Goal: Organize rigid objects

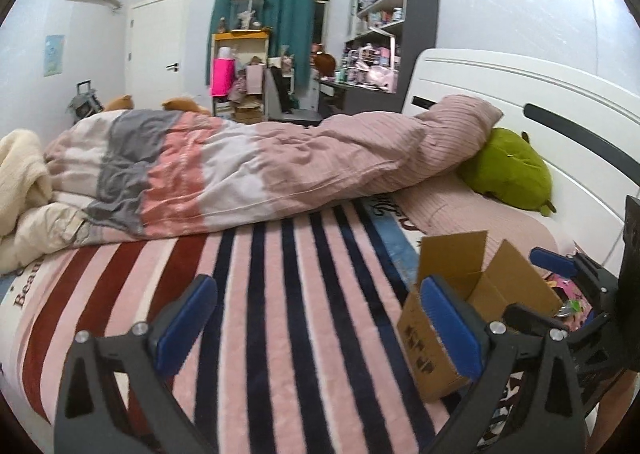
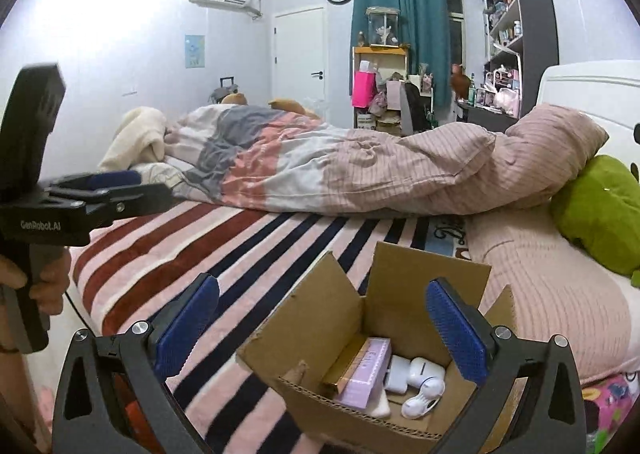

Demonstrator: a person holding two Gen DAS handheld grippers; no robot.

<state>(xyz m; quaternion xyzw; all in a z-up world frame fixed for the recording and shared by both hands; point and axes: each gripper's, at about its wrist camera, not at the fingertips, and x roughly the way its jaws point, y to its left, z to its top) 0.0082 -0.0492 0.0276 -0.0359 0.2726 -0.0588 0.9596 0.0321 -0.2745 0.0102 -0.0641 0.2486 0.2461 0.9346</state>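
We hold 2 handheld grippers over a bed spread with a striped blanket (image 1: 280, 294), where an open cardboard box (image 2: 360, 338) sits near the head end, just beside a pink pillow (image 2: 552, 278). Our right gripper (image 2: 322, 320) hovers above the box with its 2 blue-padded fingers (image 2: 456, 330) spread wide and nothing between them; 1 pad hangs over the box's open top, the other over the blanket. Inside the box we see a lilac carton (image 2: 364, 374) lying against a gold-edged one (image 2: 344, 368), with 2 white cases (image 2: 424, 372) and a white rounded gadget (image 2: 422, 400) beside them. Our left gripper (image 1: 318, 320) floats over the blanket to the box's left, its fingers (image 1: 186, 318) likewise wide apart and empty, 1 pad overlapping the box's near wall in the left wrist view. A rumpled quilt (image 1: 240, 166) of pink, grey and white lies across the bed behind the box, and a green plush toy (image 1: 508, 170) leans at the white headboard (image 1: 500, 94). From the right wrist view, the left gripper appears side-on at the frame's left edge, gripped by a hand (image 2: 44, 286).
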